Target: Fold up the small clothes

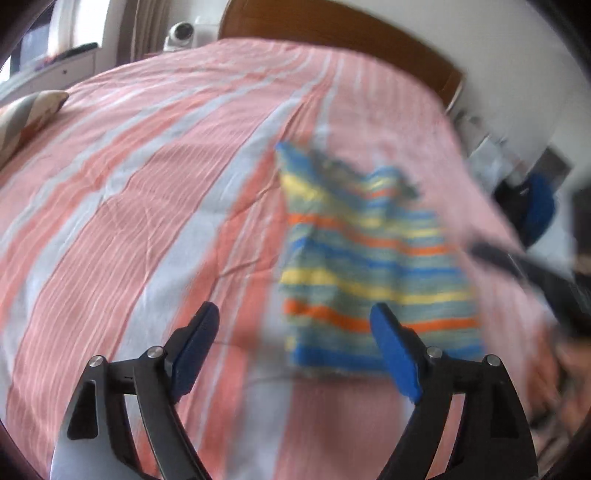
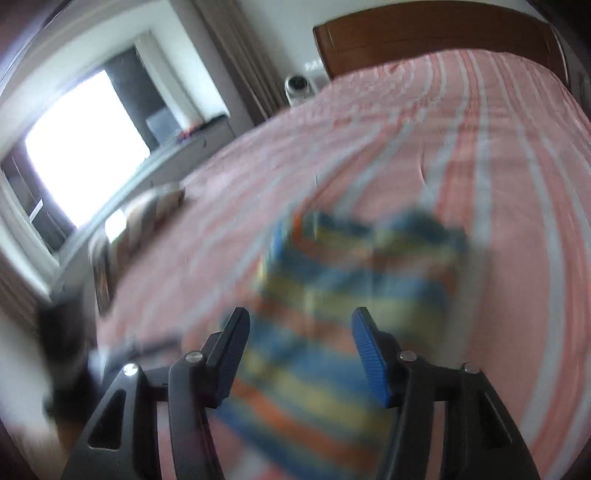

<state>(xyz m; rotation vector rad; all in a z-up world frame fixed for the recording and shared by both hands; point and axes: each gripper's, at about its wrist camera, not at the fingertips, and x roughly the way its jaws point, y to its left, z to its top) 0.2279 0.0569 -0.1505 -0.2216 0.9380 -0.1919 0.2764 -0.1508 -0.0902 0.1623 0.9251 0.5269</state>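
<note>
A small garment [image 1: 369, 254] striped in blue, yellow, orange and grey-green lies flat on the pink-and-white striped bedspread [image 1: 147, 192]. In the left wrist view it sits ahead and to the right of my left gripper [image 1: 295, 314], which stands open above the cover with nothing between its blue pads; the right pad [image 1: 391, 347] overlaps the garment's near edge in the picture. In the blurred right wrist view the same garment [image 2: 351, 280] lies straight ahead and below my right gripper [image 2: 301, 321]. That gripper is open, its pads apart above the cloth and not pressing on it.
A wooden headboard [image 1: 332, 29] stands at the far end of the bed. A striped pillow [image 1: 26, 114] lies at the left edge. A white round device [image 1: 181, 35] sits beyond the bed. A bright window [image 2: 81, 144] is at the left. Dark clutter [image 1: 532, 206] lies off the right side.
</note>
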